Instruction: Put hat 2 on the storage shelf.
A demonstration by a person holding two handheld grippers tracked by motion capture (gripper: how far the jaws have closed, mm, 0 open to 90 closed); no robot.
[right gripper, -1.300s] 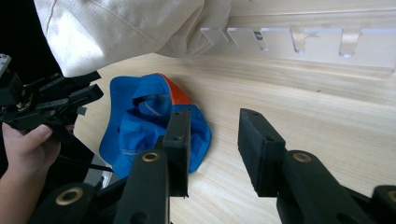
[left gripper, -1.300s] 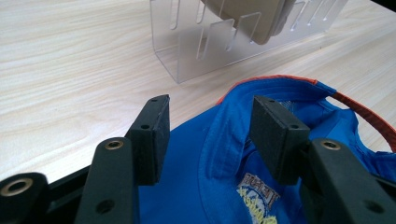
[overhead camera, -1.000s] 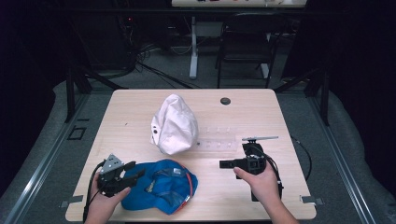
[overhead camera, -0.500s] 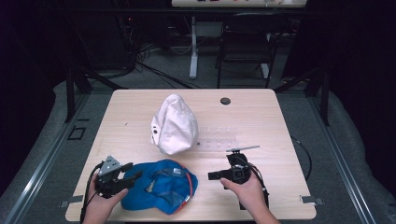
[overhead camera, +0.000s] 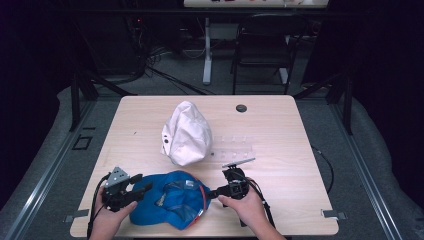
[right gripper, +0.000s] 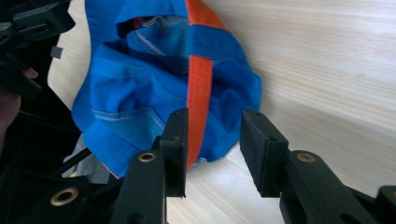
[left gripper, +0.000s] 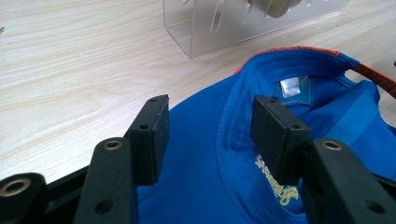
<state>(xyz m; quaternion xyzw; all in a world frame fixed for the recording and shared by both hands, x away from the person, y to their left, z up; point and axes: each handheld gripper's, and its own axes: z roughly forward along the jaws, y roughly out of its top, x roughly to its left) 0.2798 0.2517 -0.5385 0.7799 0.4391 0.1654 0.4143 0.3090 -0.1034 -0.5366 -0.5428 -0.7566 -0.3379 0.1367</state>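
Right, nearest us on the table (overhead camera: pixel 310 150) lies the blue cap (overhead camera: pixel 170 200), upside down, between our two grippers. Left gripper (overhead camera: pixel 137 190) sits at the cap's left edge, jaws apart over the blue cloth with the sweatband fold between the pads, not pinched. Right gripper (overhead camera: pixel 212 192) is at the cap's right edge by the orange strip (right gripper: pixel 200 98); its jaws have just been opening, gap mostly over bare wood, nothing gripped. Farther back we see a clear acrylic stand (overhead camera: pixel 235 147), then the white cap (overhead camera: pixel 186 134) beside it. Beyond that, a small dark round insert (overhead camera: pixel 241 108) near the far edge.
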